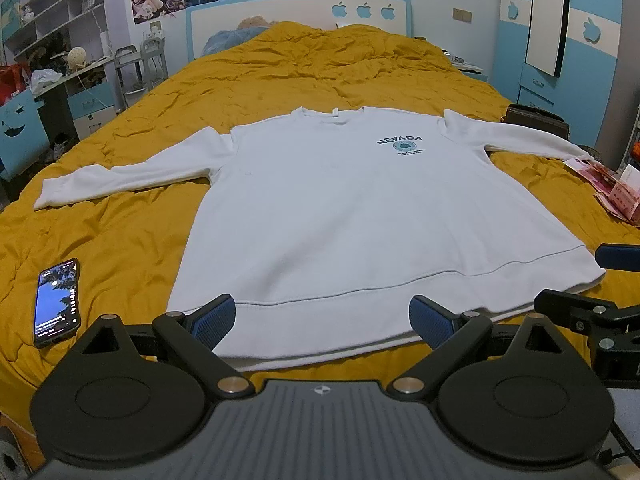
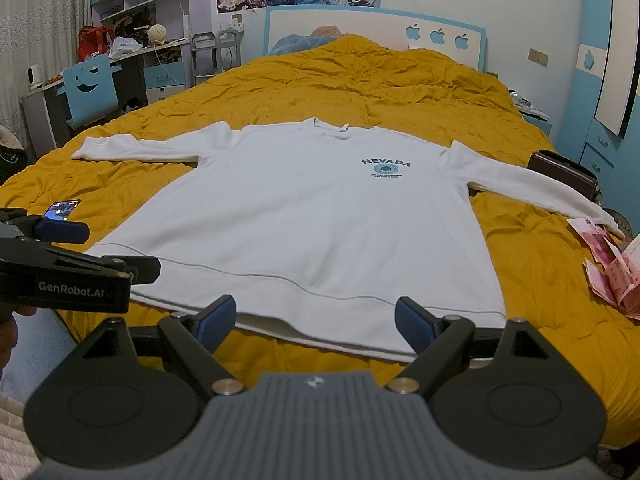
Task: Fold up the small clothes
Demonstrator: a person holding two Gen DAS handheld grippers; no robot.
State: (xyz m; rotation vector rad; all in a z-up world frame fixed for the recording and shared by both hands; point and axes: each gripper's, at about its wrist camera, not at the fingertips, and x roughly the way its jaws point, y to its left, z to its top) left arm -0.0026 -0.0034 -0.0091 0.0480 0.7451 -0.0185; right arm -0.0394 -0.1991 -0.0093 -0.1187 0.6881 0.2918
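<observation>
Starting at my left: a phone [image 1: 57, 302] lies screen-up on the mustard bedspread [image 1: 132, 240], well clear of the cloth. My left gripper [image 1: 322, 320] hovers at the near hem, fingers spread wide, pinching nothing. The white sweatshirt [image 1: 340, 208] lies flat, front up, both sleeves stretched out sideways, collar toward the headboard. My right gripper [image 2: 315, 322] hangs over the hem too, also splayed and empty. Farther right, pink banknotes, I think [image 2: 608, 272], sit near the cuff.
</observation>
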